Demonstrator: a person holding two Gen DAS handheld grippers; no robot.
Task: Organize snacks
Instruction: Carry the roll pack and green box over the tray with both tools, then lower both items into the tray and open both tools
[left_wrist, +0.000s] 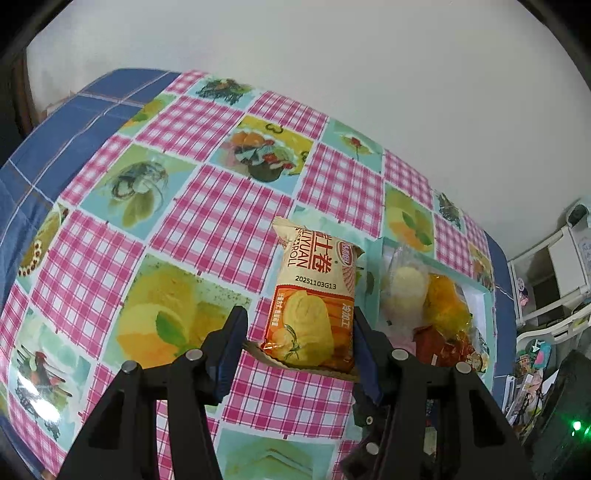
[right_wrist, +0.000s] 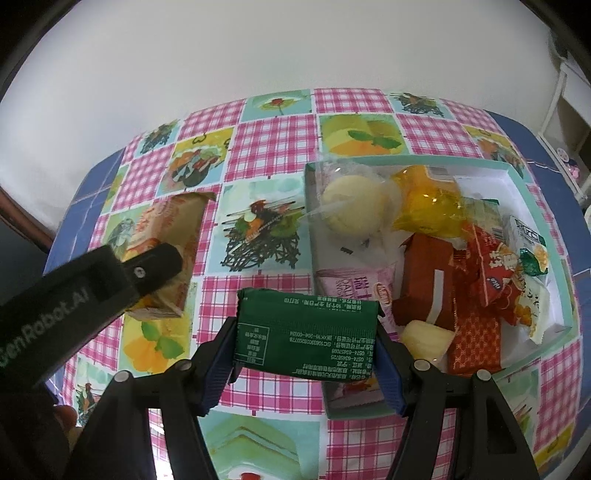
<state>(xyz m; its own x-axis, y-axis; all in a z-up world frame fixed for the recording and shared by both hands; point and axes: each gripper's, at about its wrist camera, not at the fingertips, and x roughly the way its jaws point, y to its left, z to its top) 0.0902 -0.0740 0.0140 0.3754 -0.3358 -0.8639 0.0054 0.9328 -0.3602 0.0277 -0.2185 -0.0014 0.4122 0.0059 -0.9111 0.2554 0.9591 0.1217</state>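
Observation:
My left gripper (left_wrist: 299, 343) is open around an orange and beige Swiss roll packet (left_wrist: 314, 299) that lies on the tablecloth; only the right finger touches it. The same packet (right_wrist: 173, 240) and the left gripper (right_wrist: 147, 273) show at the left of the right wrist view. My right gripper (right_wrist: 306, 354) is shut on a dark green snack packet (right_wrist: 308, 328), held above the near left corner of a white box (right_wrist: 509, 173). The box holds several snacks: a pale round bun (right_wrist: 352, 210), a yellow wrapped piece (right_wrist: 428, 203) and red packets (right_wrist: 476, 291).
The table carries a pink checked cloth with fruit and flower squares (left_wrist: 221, 206) over a blue cloth (left_wrist: 55, 147). A white wall stands behind. White shelves with clutter (left_wrist: 554, 280) stand to the right of the table.

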